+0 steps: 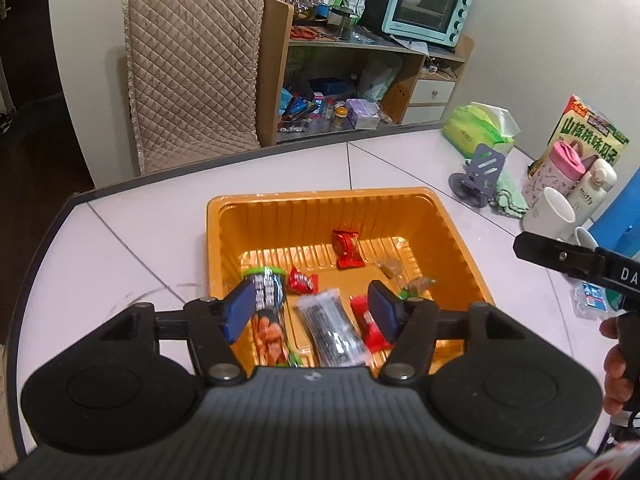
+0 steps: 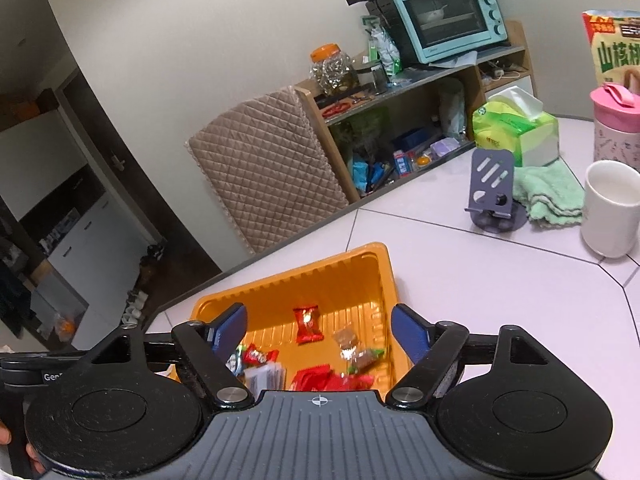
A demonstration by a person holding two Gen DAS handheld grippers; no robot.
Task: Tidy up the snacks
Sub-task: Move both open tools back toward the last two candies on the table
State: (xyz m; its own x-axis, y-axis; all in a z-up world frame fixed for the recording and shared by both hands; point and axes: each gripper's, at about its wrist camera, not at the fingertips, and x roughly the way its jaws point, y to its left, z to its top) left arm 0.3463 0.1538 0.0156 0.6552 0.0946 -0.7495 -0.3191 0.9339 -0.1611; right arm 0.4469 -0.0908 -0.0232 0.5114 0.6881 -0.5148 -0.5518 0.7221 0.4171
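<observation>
An orange plastic tray (image 1: pixel 420 216) sits on the white table and holds several wrapped snacks: a red packet (image 1: pixel 347 249), a small red candy (image 1: pixel 303 281), a green-topped sausage stick (image 1: pixel 267 312), a clear dark-striped pack (image 1: pixel 332 326), a red bar (image 1: pixel 370 326) and clear-wrapped brown sweets (image 1: pixel 394 269). My left gripper (image 1: pixel 310 308) is open above the tray's near end, empty. My right gripper (image 2: pixel 318 330) is open above the same tray (image 2: pixel 372 276), empty; its red packet (image 2: pixel 308 324) lies between the fingers' line of sight. The right gripper's body shows in the left wrist view (image 1: pixel 576 258).
At the right of the table stand a grey phone stand (image 1: pixel 478 178), green cloth (image 2: pixel 548 194), white mug (image 2: pixel 610 208), pink bottle (image 2: pixel 618 124), tissue pack (image 2: pixel 516 132) and snack bag (image 1: pixel 588 132). A quilted chair (image 1: pixel 192 76) and a shelf with a teal oven (image 1: pixel 428 4) stand behind.
</observation>
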